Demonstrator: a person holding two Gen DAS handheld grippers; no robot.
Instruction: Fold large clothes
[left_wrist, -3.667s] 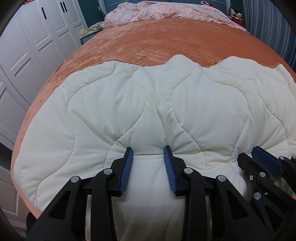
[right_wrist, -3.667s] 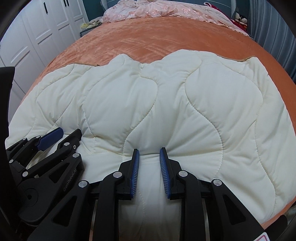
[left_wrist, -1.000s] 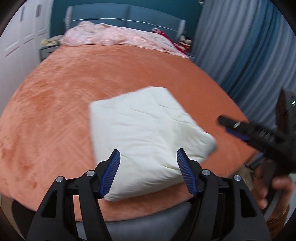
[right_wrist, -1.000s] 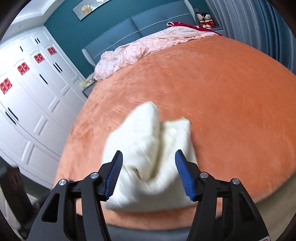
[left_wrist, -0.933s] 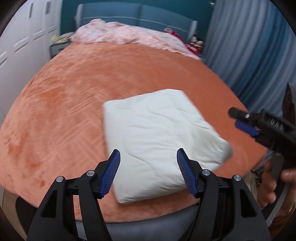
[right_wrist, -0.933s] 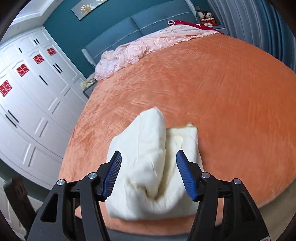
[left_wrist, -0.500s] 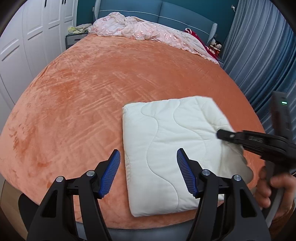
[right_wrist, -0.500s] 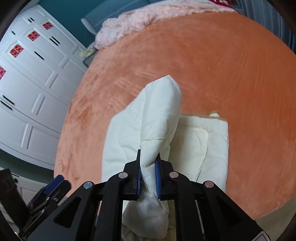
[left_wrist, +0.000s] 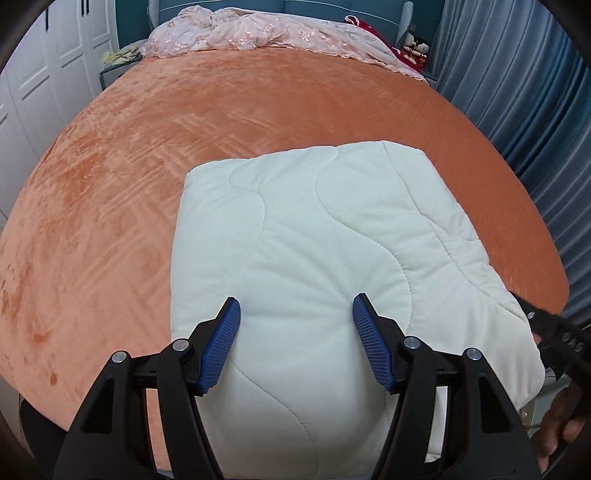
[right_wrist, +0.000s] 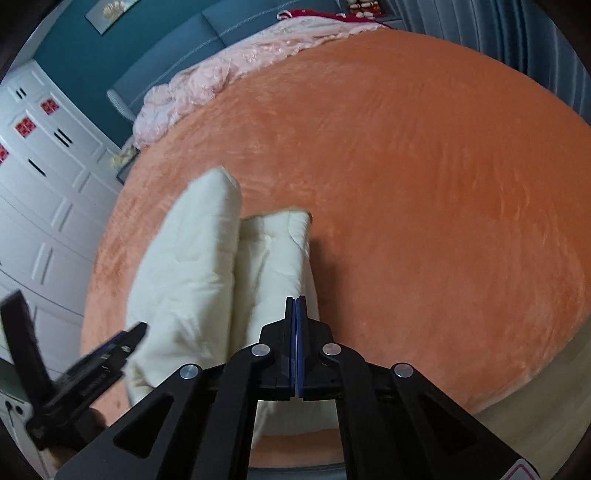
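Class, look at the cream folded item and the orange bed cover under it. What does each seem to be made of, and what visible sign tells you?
Cream quilt: looks like padded fabric with a smooth matte shell; wavy stitch lines and puffy sections suggest soft filling. Orange bed cover: probably a velvety plush; its nap shows lighter and darker brushed streaks.
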